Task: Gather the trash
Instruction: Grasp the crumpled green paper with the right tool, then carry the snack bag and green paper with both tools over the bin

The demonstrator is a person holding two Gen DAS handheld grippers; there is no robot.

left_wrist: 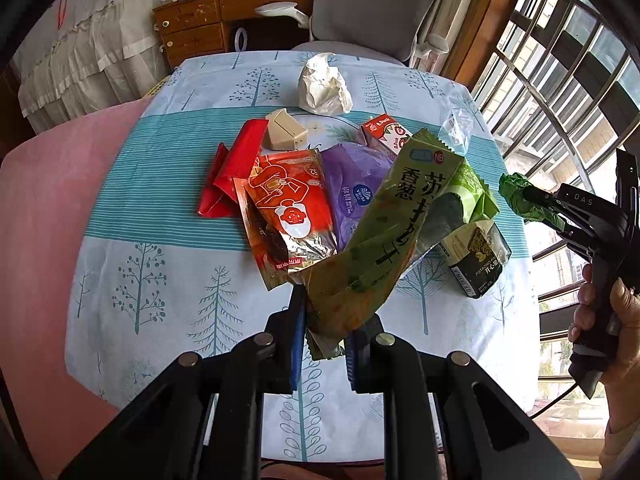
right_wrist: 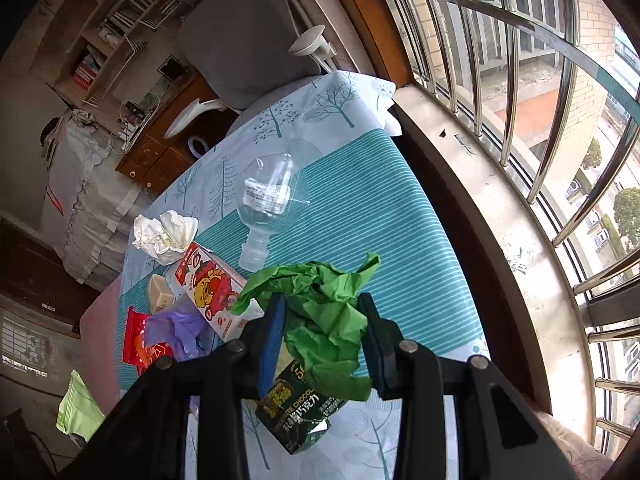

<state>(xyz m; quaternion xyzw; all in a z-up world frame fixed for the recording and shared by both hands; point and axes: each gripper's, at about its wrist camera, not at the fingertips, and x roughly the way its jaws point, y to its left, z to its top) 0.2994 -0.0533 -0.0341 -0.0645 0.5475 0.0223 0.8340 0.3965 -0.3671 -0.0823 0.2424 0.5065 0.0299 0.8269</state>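
Left gripper: pressed together on the lower end of a long green snack wrapper, which is held lifted above the table.
Right gripper: a crumpled ball of green paper is pinched between its blue pads; in the left wrist view the same green wad is seen at its fingertips, off the right edge of the table, with a hand around the handle.
Table: covered by a cloth printed with trees and a teal striped band.
Trash on the table: a red-orange foil packet, a purple bag, a red folded wrapper, a small beige box, a strawberry drink carton, a crumpled white tissue, a clear plastic bottle lying on its side, and a dark chocolate box.
Chocolate box: lies beneath the right gripper; whether the green paper touches it cannot be told.
Surroundings: a grey chair stands at the far side, and a barred window runs along the right.
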